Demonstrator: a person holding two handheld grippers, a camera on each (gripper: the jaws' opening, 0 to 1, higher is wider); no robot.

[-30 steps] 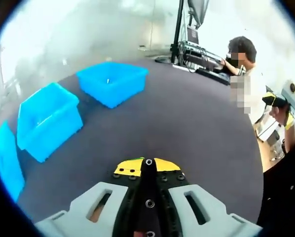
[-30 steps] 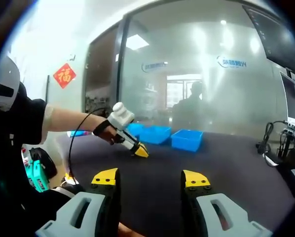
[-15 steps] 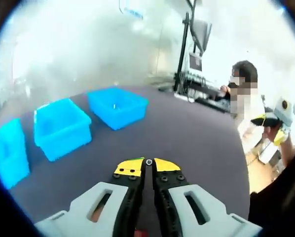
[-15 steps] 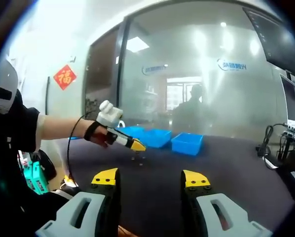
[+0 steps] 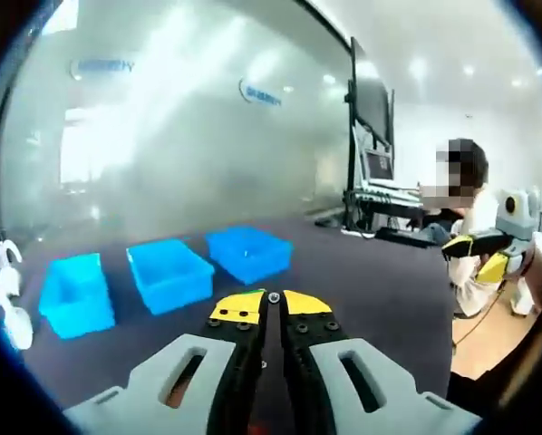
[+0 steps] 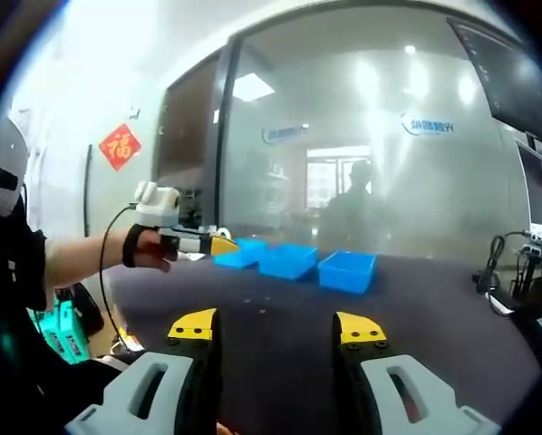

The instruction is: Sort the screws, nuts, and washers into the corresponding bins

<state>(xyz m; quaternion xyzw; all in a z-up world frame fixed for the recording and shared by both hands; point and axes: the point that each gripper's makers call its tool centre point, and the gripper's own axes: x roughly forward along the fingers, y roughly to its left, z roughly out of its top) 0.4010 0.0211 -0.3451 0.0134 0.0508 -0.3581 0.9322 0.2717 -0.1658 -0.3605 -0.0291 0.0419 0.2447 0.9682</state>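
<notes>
Carrying a nut toward the bins

My left gripper (image 5: pixel 273 299), pinching a small nut (image 5: pixel 274 296), pointed at the blue bins (image 5: pixel 167 272) ahead; right gripper (image 6: pixel 275 328) gaped empty.

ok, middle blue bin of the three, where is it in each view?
Left gripper view: middle blue bin sits left of centre, just above and left of the left gripper.
Right gripper view: it is just above centre on the dark table, past the right gripper, between its neighbours.
Shared landmark: the frosted glass wall with its blue logo behind the bins.
</notes>
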